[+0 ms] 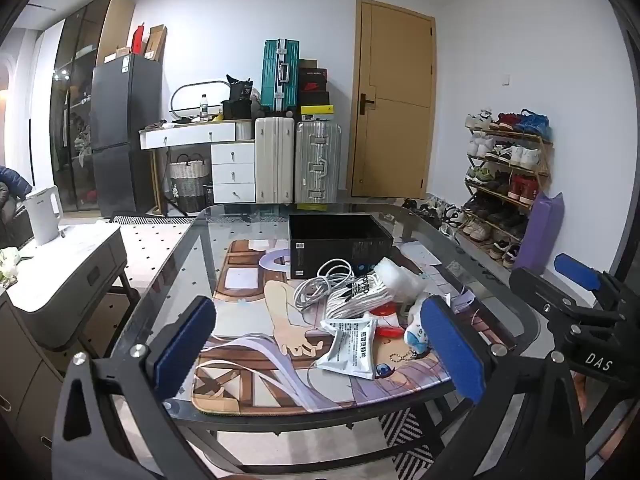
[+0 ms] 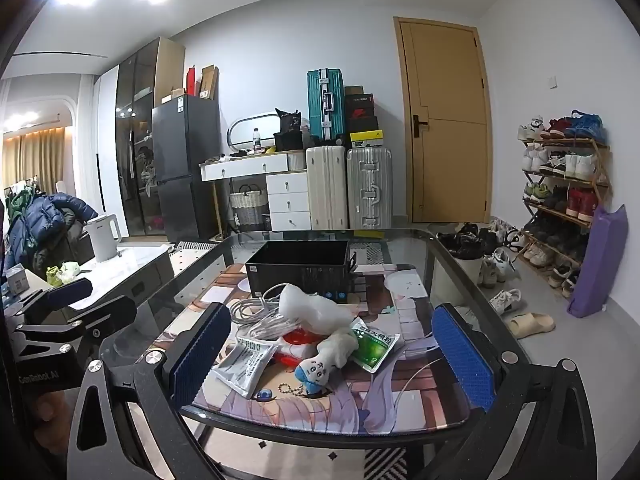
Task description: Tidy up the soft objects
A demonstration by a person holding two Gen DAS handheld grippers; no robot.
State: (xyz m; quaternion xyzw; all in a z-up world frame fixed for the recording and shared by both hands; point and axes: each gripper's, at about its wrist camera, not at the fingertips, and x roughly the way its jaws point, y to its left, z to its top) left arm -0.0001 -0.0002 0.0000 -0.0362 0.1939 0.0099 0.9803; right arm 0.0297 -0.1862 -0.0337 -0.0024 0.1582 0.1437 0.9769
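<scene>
None of the soft things appears sorted yet: the open black rectangular box [image 2: 298, 266] looks empty, as far as its dark inside shows. Left to right in front of it lie a coiled white cable [image 2: 256, 308], a silver foil sachet [image 2: 244, 364], a white-and-blue plush keychain toy [image 2: 324, 360] and a green sachet [image 2: 374, 348]. Both the left gripper [image 1: 320, 356] and the right gripper [image 2: 332, 356] hover spread wide and empty before the box, so all the packing seems still to do.

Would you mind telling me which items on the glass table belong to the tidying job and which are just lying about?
Job:
- open black box
- coiled white cable
- white bubble-wrap bag
- white sachet
- green sachet
- white-and-blue plush keychain
- striped sock

Lying about:
- white kettle
- purple bag
- teal suitcase
</scene>
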